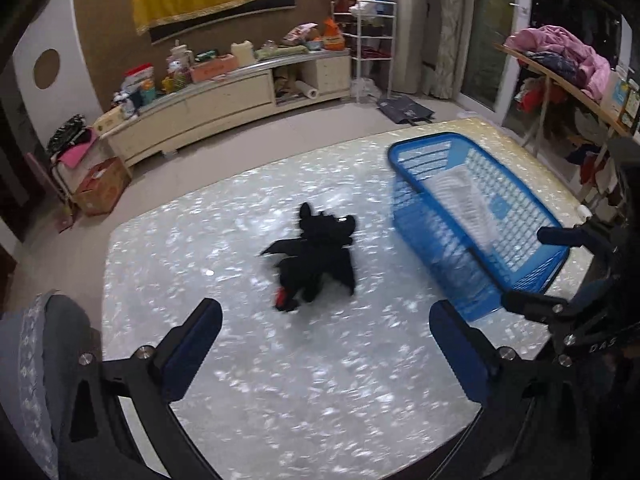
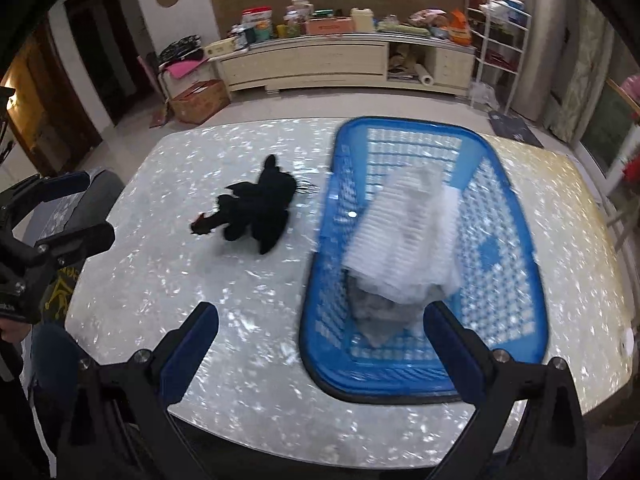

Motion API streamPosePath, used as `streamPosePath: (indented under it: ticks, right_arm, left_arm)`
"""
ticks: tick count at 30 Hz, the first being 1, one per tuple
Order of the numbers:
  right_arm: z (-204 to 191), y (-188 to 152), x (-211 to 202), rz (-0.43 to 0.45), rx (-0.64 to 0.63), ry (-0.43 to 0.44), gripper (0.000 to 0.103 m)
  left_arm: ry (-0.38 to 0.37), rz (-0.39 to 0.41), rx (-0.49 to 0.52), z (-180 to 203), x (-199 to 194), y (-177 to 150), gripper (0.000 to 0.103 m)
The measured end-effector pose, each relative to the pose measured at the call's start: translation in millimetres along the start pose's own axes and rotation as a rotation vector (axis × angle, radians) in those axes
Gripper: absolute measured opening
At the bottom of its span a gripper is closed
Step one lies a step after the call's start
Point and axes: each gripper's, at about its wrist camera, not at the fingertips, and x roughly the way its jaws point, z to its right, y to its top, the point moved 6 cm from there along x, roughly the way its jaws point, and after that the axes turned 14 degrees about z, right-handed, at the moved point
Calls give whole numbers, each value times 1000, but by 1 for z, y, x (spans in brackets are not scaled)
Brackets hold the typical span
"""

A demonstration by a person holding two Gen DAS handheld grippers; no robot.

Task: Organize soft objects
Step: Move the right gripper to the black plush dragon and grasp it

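A black plush toy [image 1: 316, 256] with wings and a red tail tip lies on the pearly white table [image 1: 280, 380]. My left gripper [image 1: 324, 320] hovers just short of it, open, with nothing between its fingers. To the right stands a blue plastic basket [image 1: 420, 220] holding white fabric [image 1: 468, 200]. In the right wrist view my right gripper [image 2: 322, 324] is open over the basket's [image 2: 320, 280] near left corner. White fabric [image 2: 404, 236] lies inside over a grey piece [image 2: 380, 308]. The plush toy [image 2: 256, 208] lies left of the basket, and the left gripper [image 2: 86, 208] shows at the left edge.
Behind the table [image 2: 200, 280] a long cream cabinet [image 2: 320, 64] carries clutter. A cardboard box [image 2: 200, 100] sits on the floor, and a white shelf rack [image 2: 500, 40] stands at the right. A side table with piled clothes [image 1: 560, 52] stands right. Grey patterned cloth [image 1: 52, 360] is near left.
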Motion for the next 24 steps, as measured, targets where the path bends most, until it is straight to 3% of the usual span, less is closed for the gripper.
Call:
streamPosePath:
  ticks: [11,21,24]
  right_arm:
    - [-58,19,40,-14,-90,69,103]
    - [-101,27,91,-80,-157,109,103]
    - [-104,25,108,-119,-124,132,103]
  left_arm:
    - [6,-32,-105,-53,-1,-30,103]
    - [41,-54,-103,-76,19,-45,103]
    - [48,-67,-116,-88,28,-49,103]
